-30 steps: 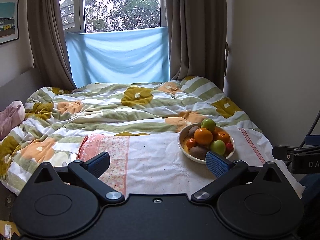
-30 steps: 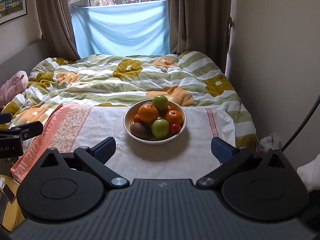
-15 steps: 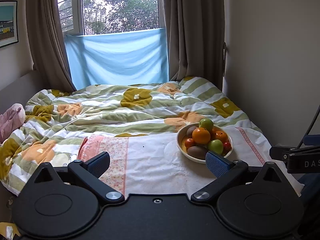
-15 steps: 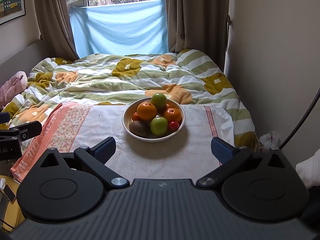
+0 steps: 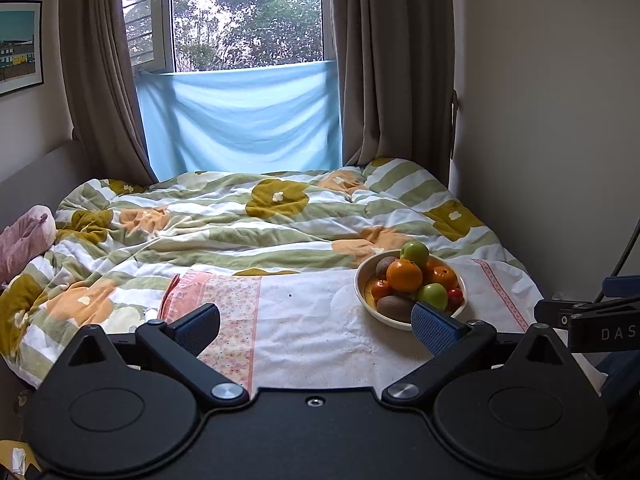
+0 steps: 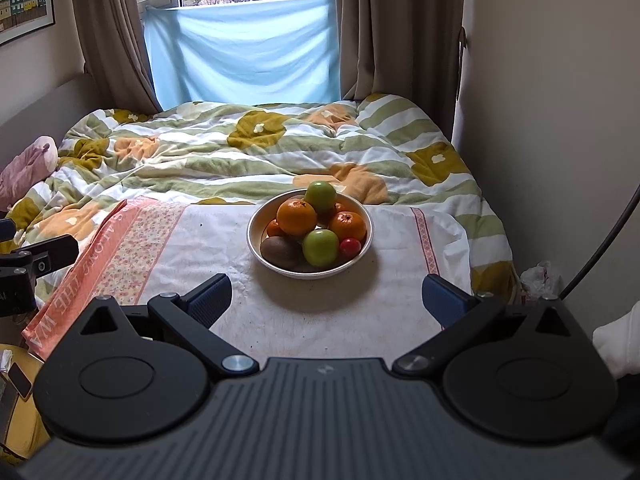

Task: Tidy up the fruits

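Observation:
A cream bowl [image 6: 256, 220] stands on a white cloth [image 6: 224, 236] on the bed. It is piled with oranges [image 6: 297, 217], green apples [image 6: 320, 246], a kiwi [image 6: 279, 250] and a small red fruit [image 6: 350, 246]. The bowl also shows in the left wrist view [image 5: 362, 280], with an orange [image 5: 404, 276] on top. My right gripper [image 6: 326, 300] is open and empty, short of the bowl. My left gripper [image 5: 316, 326] is open and empty; its right finger stands in front of the bowl's near rim.
The cloth has a pink floral border [image 6: 120, 248] at its left. A rumpled green, white and orange quilt [image 6: 248, 152] covers the bed behind. A wall [image 6: 560, 120] runs along the right; a pink soft toy [image 6: 24, 164] lies far left.
Both grippers have drawn back and tilted up a little, so the bowl sits slightly lower and smaller in view. Nothing was grasped; the fruit has not moved.

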The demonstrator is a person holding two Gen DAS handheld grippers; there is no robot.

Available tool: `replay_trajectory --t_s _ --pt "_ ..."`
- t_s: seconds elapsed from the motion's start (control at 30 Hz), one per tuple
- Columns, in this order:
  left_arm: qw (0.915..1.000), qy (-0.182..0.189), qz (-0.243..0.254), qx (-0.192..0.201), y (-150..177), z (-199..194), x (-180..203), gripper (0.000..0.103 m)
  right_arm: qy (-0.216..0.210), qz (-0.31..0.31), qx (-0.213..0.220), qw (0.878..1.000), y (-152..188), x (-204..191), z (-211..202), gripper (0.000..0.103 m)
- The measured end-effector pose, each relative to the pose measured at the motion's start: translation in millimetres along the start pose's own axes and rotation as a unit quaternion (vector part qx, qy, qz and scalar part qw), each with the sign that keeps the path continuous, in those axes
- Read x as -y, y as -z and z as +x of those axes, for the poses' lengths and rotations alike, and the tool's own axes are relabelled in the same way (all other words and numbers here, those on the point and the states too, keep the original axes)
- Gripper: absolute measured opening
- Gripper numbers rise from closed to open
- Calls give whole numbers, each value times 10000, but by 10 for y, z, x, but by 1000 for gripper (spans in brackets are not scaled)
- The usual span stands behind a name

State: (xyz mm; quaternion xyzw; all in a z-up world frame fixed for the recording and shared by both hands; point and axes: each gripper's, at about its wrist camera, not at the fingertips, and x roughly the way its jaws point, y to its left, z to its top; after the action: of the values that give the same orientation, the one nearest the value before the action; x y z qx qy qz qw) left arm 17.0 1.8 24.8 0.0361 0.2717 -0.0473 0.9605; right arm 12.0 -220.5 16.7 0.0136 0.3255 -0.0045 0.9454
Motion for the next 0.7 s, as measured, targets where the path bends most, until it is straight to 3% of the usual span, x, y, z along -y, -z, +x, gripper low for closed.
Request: replay_trajectory --t_s 0.7 --pt "10000 -36 -42 81 9 12 -69 103 26 -33 35 10000 -5 -86 34 103"
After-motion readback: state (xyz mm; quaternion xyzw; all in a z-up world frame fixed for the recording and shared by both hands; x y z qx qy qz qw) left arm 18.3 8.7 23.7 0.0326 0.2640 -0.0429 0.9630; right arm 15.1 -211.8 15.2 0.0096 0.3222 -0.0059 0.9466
